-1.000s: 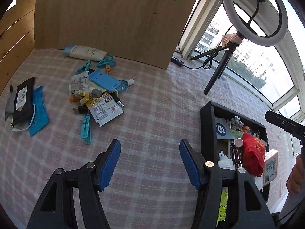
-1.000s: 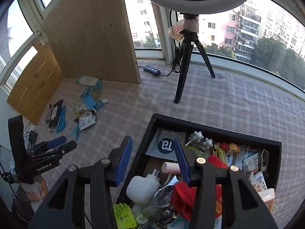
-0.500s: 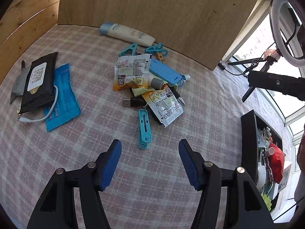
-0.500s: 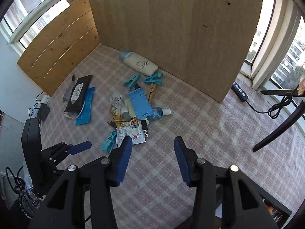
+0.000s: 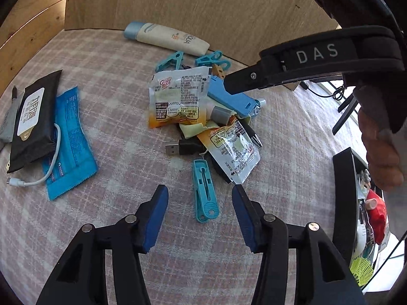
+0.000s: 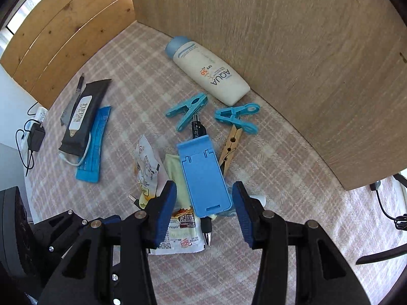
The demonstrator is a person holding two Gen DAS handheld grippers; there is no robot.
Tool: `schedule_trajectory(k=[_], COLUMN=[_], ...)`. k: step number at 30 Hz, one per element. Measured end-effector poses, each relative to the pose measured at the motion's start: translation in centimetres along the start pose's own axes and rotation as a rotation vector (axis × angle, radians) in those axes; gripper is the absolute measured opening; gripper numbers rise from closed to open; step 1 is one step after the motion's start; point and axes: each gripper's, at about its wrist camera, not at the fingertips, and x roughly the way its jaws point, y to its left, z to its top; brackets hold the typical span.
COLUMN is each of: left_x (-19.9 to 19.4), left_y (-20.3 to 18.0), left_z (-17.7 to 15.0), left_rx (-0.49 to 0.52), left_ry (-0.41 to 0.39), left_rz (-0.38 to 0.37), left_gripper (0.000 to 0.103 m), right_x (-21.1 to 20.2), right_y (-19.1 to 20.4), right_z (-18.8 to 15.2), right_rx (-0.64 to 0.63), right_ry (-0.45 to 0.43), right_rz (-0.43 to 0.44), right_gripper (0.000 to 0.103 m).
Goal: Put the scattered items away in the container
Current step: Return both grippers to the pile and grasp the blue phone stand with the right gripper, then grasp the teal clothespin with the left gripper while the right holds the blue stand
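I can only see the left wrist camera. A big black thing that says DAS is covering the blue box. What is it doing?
Observer: That is the right gripper. Its own camera shows its fingers open, one on each side of the near end of the blue phone stand, not squeezing it.
Operator: What is the little brown thing poking out behind the blue one?
Observer: A wooden clothespin. It lies along the stand's right side and its far end reaches a blue clip.
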Motion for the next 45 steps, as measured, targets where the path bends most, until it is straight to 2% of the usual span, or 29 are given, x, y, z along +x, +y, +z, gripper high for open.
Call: schedule_trajectory(k=[7, 10, 15, 16, 17, 19, 21, 24, 25, 26, 28, 33, 35, 45], left_x=[0.4, 0.4, 0.3, 0.4, 0.4, 0.5, 0.4, 0.5, 0.5, 0.4, 0.4, 0.3, 0.5, -0.7], left_y=[0.0, 0.0, 0.3, 0.4, 0.4, 0.4, 0.4, 0.3, 0.3, 0.3, 0.3, 0.1, 0.1, 0.4], left_z=[0.4, 0.5, 0.5, 0.4, 0.3, 0.2, 0.0, 0.0, 0.1, 0.1, 0.1, 0.0, 0.1, 0.2], left_rx=[0.003, 0.011, 0.005, 0.003, 0.004, 0.008, 0.01, 0.015, 0.015, 0.013, 0.013, 0.023, 0.021, 0.004], left_ry=[-0.005, -0.006, -0.01, -0.008, -0.007, -0.005, -0.005, -0.002, -0.001, -0.002, -0.003, 0.001, 0.002, -0.019], left_rz=[0.0, 0.004, 0.008, 0.006, 0.004, 0.002, 0.001, 0.003, 0.004, 0.002, 0.002, 0.001, -0.004, -0.031], left_gripper=[0.042, 0.039, 0.025, 0.017, 0.013, 0.012, 0.011, 0.011, 0.011, 0.011, 0.011, 0.011, 0.011, 0.011], right_x=[1.7, 2.0, 2.0, 1.9, 1.7, 1.3, 1.0, 1.1, 1.2, 1.2, 1.3, 2.9, 2.9, 0.3], right_y=[0.0, -0.6, -1.4, -1.6, -1.8, -2.5, -3.1, -3.0, -2.9, -2.5, -2.1, -1.3, -1.8, -4.7], right_z=[0.4, 0.6, 0.7, 0.6, 0.5, 0.3, 0.1, 0.1, 0.2, 0.1, 0.3, 0.9, 1.0, -0.4], right_rx=[-0.002, 0.021, 0.048, 0.056, 0.064, 0.09, 0.112, 0.095, 0.087, 0.082, 0.069, 0.064, 0.097, 0.205], right_ry=[0.027, 0.035, 0.036, 0.037, 0.036, 0.029, 0.028, 0.025, 0.031, 0.034, 0.024, 0.052, 0.051, 0.01], right_rz=[-0.016, -0.006, -0.01, -0.008, -0.005, 0.01, 0.022, 0.019, 0.022, 0.022, 0.0, -0.034, -0.018, 0.053], right_gripper=[0.045, 0.041, 0.037, 0.036, 0.03, 0.02, 0.018, 0.019, 0.025, 0.038, 0.048, 0.047, 0.035, 0.035])
